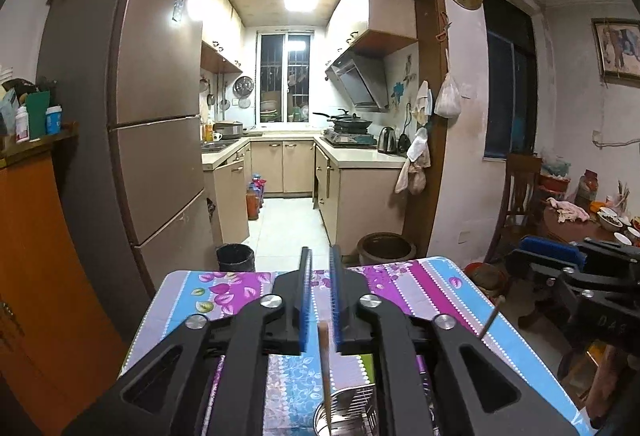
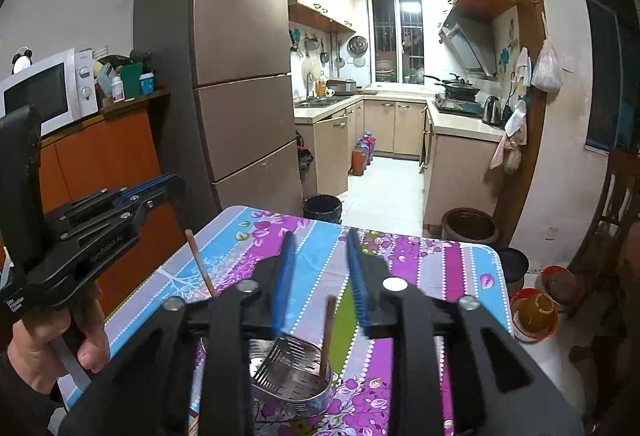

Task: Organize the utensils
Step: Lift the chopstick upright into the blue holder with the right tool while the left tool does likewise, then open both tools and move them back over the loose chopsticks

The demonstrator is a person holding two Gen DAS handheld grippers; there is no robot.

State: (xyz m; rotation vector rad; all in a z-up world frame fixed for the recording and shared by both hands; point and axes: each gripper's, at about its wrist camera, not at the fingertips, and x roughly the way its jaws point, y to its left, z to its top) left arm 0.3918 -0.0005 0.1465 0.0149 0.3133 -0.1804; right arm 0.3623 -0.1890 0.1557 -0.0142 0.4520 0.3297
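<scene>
While "GenRobot.AI" shows on the left gripper (image 2: 160, 187), both it and the right gripper (image 2: 320, 260) hang slightly parted, gripping nothing, above the utensil holder (image 2: 296, 384) near the table's (image 2: 460, 256) near edge.

Utensil holder (image 2: 294, 382): placed on the table (image 2: 420, 276), at its near end. Two chopsticks (image 2: 326, 336) stood in it, leaning apart. Left gripper (image 1: 320, 300) and right gripper (image 2: 320, 276) held above it, side by side. Refrigerator (image 2: 240, 67) located behind the table; bin (image 2: 322, 207) beside it.
</scene>
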